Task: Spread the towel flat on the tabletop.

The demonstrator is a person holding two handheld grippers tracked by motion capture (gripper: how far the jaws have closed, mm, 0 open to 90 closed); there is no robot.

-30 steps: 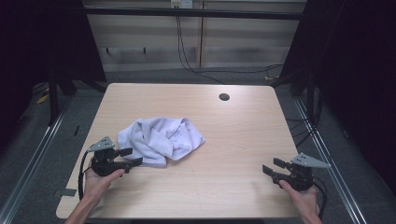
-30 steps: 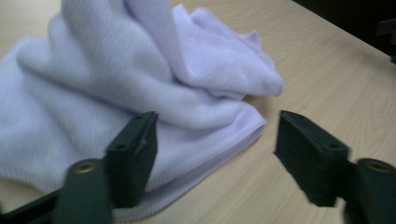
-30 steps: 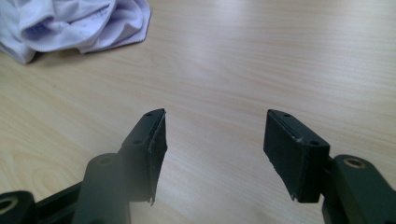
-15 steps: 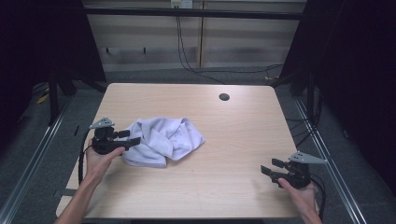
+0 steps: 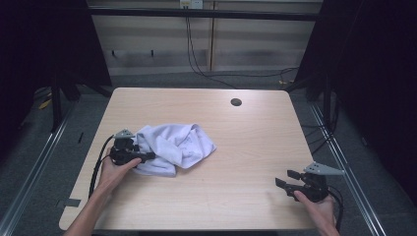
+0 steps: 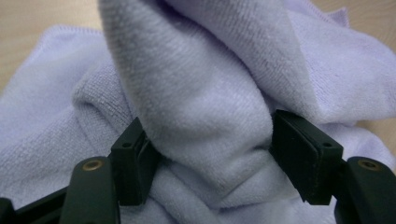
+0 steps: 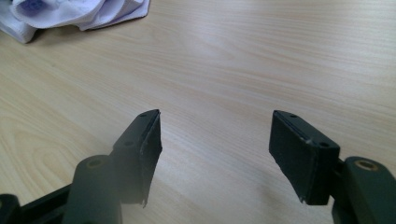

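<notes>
Fingers (image 6: 133, 161) of the left gripper (image 5: 129, 151) straddle a fold of the towel (image 5: 174, 146), wide apart, not yet clamped.
Since a second ago this gripper has pushed into the towel's left edge at table (image 5: 246, 147) left; right gripper (image 5: 287, 179), well apart, has just spread its jaws on nothing. A pinch likely follows.

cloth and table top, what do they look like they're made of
Cloth: pale lilac terry or microfibre, matte; the left gripper view shows a fine looped nap and soft rounded folds. Table: likely wood-look laminate rather than solid wood, smooth with a slight sheen; the right gripper view shows a light, regular grain with soft reflections.
</notes>
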